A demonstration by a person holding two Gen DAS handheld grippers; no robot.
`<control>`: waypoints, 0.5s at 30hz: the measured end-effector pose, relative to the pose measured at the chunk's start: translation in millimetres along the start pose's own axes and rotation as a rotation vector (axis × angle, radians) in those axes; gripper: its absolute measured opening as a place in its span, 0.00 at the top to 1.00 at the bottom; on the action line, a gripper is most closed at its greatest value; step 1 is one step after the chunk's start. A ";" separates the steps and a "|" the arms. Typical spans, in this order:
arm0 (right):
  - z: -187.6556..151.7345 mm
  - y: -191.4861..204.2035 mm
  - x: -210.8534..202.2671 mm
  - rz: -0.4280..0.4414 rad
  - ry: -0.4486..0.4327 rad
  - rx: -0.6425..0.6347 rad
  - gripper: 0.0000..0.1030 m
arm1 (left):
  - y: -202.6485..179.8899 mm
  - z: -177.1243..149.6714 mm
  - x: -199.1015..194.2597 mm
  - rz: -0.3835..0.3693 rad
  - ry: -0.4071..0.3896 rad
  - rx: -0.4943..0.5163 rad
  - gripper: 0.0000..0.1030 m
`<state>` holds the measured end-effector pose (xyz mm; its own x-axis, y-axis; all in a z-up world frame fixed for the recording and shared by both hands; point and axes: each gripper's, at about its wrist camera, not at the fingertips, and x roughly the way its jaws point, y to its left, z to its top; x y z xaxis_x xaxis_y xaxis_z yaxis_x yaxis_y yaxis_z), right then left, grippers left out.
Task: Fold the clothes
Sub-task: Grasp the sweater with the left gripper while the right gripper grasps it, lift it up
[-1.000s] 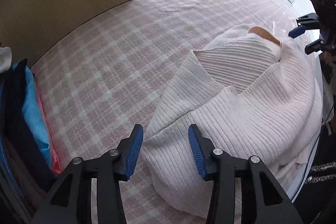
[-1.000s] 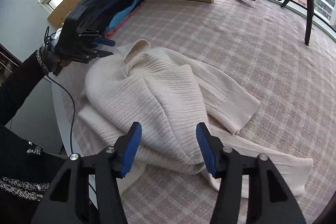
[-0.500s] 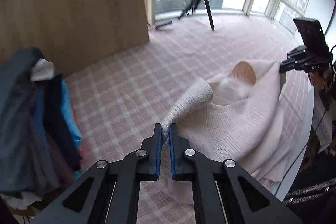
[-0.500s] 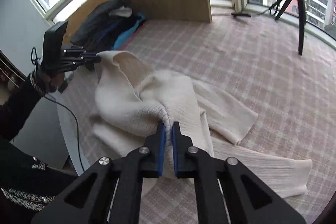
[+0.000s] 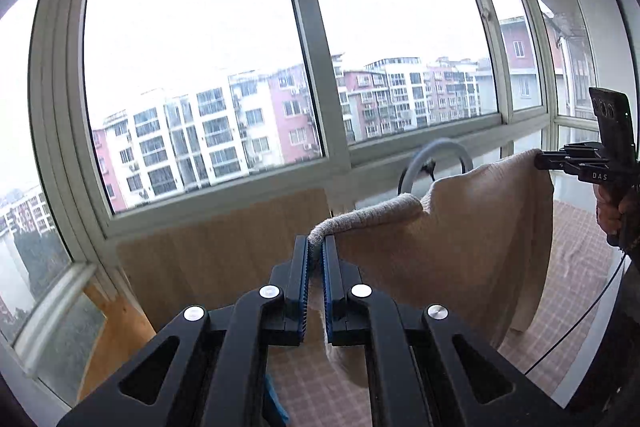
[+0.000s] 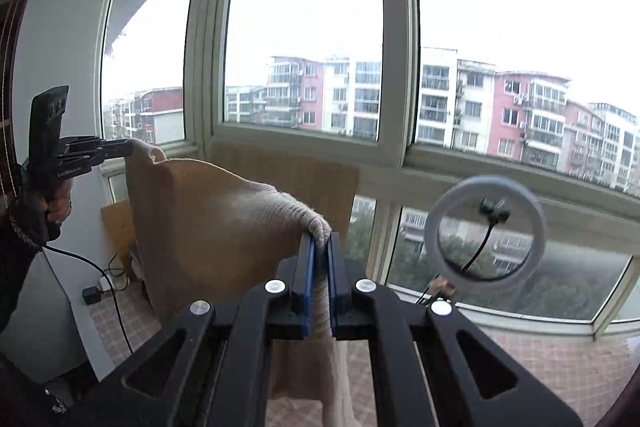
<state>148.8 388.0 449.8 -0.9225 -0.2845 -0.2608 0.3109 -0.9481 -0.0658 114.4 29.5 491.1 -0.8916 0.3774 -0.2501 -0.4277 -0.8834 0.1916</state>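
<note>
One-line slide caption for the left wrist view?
Left gripper and right gripper each pinch the cream sweater, hung between them before the windows.

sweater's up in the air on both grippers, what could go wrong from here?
1. Both the left gripper and right gripper pinch only a thin edge of the sweater; the knit could slip out.
2. The ring light stands close beyond the sweater; a swing might snag it.

A home's glazed balcony: wraparound windows (image 5: 200,67), apartment blocks (image 6: 520,115) outside, checked bedding (image 5: 580,267).

one sweater (image 5: 448,247), two grippers (image 5: 315,247), one ring light (image 6: 484,235)
</note>
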 end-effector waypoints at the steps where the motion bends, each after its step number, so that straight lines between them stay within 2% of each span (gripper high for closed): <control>1: 10.2 0.3 -15.8 -0.018 -0.033 -0.005 0.95 | -2.2 11.1 -12.6 0.018 -0.029 0.012 0.95; 5: 30.3 3.1 -68.2 -0.062 -0.148 -0.004 0.95 | -10.4 34.4 -49.3 0.044 -0.100 0.058 0.95; 10: 23.2 12.8 -72.4 -0.142 -0.098 -0.038 0.95 | -22.6 28.2 -50.6 0.054 -0.049 0.097 0.95; 15: 21.4 20.3 -93.8 -0.159 -0.134 -0.048 0.95 | -17.5 24.2 -63.2 0.051 -0.057 0.105 0.95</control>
<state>236.8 392.4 493.6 -0.9819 -0.1515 -0.1133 0.1669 -0.9757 -0.1420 174.6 27.7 526.4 -0.9182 0.3511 -0.1834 -0.3925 -0.8688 0.3020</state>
